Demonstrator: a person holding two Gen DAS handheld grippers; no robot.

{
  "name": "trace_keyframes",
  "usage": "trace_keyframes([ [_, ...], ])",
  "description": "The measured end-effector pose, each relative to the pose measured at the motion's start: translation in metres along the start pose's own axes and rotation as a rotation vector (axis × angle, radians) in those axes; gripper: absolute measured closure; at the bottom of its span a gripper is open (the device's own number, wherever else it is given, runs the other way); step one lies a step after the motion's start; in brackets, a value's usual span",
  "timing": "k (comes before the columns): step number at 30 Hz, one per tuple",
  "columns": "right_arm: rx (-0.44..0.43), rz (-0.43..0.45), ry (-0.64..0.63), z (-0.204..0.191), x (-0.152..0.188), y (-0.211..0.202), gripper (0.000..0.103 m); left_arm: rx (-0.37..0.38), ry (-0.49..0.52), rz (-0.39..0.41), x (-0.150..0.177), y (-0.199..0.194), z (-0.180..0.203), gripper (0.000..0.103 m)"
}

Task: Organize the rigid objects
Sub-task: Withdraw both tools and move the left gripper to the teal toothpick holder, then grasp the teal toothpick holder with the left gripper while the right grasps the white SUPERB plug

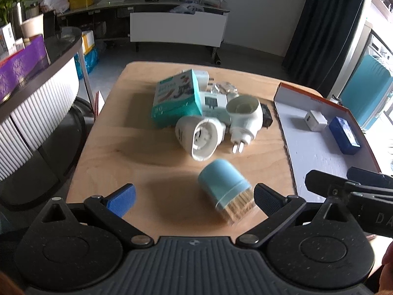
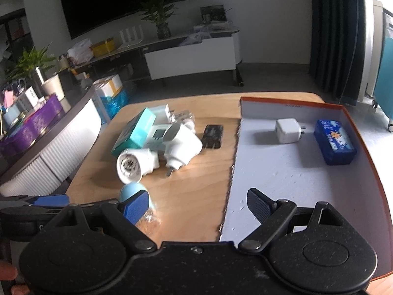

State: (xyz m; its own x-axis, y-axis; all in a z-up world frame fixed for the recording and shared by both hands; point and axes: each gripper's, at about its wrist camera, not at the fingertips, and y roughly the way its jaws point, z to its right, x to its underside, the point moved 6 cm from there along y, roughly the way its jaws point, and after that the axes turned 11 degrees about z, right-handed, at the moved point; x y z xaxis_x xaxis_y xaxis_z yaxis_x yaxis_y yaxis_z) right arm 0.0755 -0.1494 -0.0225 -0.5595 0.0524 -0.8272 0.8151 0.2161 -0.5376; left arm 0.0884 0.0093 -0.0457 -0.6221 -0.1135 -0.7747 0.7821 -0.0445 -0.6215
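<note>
My left fingers (image 1: 121, 200) are spread wide with nothing between them, and my left gripper (image 1: 194, 200) hovers over the near edge of the wooden table (image 1: 118, 147). The light blue brush (image 1: 224, 188) lies on its side just ahead, close to my right-hand finger, bristles toward me; it looks blurred, and I cannot tell whether the finger touches it. My right gripper (image 2: 196, 205) is also wide open and empty, straddling the torn near wall of the orange-rimmed box lid (image 2: 363, 132). Inside the lid sit a white charger cube (image 2: 287, 127) and a dark blue rectangular tin (image 2: 334, 141), near each other but apart. Farther along the table is a huddle: a teal carton (image 1: 175, 98), two white plug-in adapters (image 1: 200, 137), and a black block (image 2: 213, 136) beside them.
</note>
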Motion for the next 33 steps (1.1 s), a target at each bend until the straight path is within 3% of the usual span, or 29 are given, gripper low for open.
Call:
trace_keyframes([
  [6,-0.014,-0.025,-0.01,-0.002,0.009,0.003,0.001,0.022,0.012,-0.026,0.012,0.005,-0.001,0.0],
  [19,0.043,-0.007,0.058,0.031,0.005,0.0,0.001,0.077,0.041,-0.042,0.021,0.025,0.022,0.0],
  [28,0.049,-0.006,0.068,0.035,0.004,0.0,0.001,0.069,0.181,0.019,0.025,0.043,0.031,0.001],
  [30,0.049,-0.006,0.07,0.035,0.004,0.0,0.001,0.081,0.176,0.023,0.027,0.046,0.03,0.009],
  [31,0.049,-0.006,0.069,0.034,0.004,0.0,0.001,0.084,0.184,0.039,0.025,0.045,0.03,0.022],
  [33,0.048,-0.007,0.066,0.034,0.003,0.0,0.001,0.095,0.2,0.045,0.024,0.044,0.033,0.023],
])
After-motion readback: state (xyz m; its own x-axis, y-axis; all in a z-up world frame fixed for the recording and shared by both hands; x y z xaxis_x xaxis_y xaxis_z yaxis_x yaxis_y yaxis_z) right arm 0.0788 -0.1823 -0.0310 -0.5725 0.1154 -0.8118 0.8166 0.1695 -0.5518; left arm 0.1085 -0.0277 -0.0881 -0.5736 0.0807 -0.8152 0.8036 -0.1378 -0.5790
